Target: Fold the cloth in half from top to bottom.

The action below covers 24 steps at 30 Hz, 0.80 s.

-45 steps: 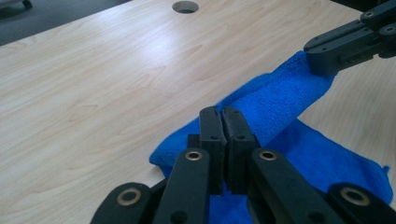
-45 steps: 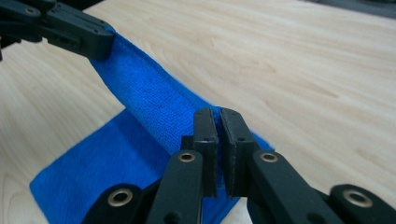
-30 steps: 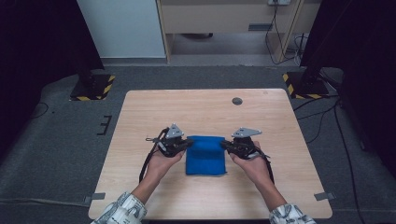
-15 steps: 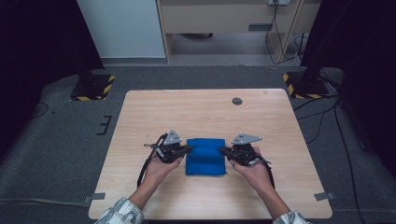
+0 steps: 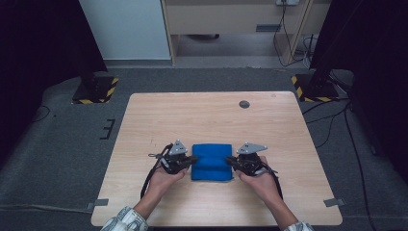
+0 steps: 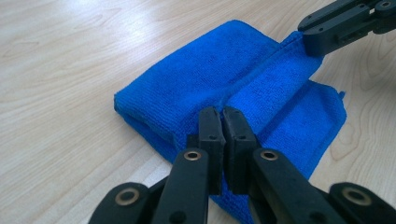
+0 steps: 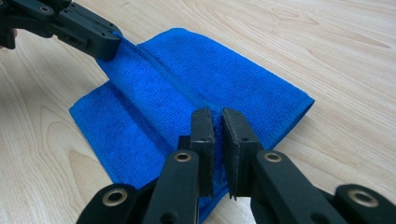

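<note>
- One blue cloth [image 5: 212,161]: folded terry microfibre, rectangular with stitched hems, lying on the near middle of the table [image 5: 202,115].
- One table: pale wood-grain top, rounded corners, with one small dark round disc [image 5: 244,104] near its far edge.
- Two grippers, black jointed jaws: the left gripper [image 6: 223,122] pinches a raised cloth fold at the left edge; the right gripper [image 7: 218,125] pinches the same fold at the right edge.

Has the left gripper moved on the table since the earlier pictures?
Yes. The left gripper, shut on the blue cloth, has come slightly toward the near edge of the table, farther from the dark round spot.
</note>
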Available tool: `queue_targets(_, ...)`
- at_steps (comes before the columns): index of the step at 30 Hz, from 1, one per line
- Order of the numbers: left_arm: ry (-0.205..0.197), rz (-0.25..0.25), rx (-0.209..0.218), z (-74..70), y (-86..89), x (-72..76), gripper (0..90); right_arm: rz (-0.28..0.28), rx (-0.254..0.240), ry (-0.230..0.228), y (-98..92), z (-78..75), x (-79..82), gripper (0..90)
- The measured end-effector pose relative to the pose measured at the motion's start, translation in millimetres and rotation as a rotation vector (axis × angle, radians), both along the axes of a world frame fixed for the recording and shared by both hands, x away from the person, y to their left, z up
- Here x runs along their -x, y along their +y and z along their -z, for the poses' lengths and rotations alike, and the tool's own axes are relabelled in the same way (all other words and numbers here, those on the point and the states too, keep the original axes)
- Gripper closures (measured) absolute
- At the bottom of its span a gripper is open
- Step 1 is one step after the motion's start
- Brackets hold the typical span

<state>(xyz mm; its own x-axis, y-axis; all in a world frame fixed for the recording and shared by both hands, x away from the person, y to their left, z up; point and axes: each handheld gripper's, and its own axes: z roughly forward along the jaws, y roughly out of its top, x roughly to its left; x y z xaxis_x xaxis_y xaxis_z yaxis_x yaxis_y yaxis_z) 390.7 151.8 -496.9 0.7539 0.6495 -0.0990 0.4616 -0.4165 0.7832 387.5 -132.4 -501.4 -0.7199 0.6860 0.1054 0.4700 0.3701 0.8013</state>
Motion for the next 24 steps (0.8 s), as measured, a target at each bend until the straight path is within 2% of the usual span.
queue_targets(11,0.012,0.019,-0.003,3.8,-1.5,6.7,86.9,-0.003,0.004,0.003,-2.1,3.6,4.0,83.4)
queue_targets(17,0.019,0.031,0.010,4.9,0.6,11.2,85.6,-0.010,0.004,0.008,-4.1,6.3,9.0,83.0)
queue_targets(24,0.022,0.046,0.000,7.4,1.2,18.2,79.0,-0.025,0.004,0.022,-6.2,8.9,16.2,80.4)
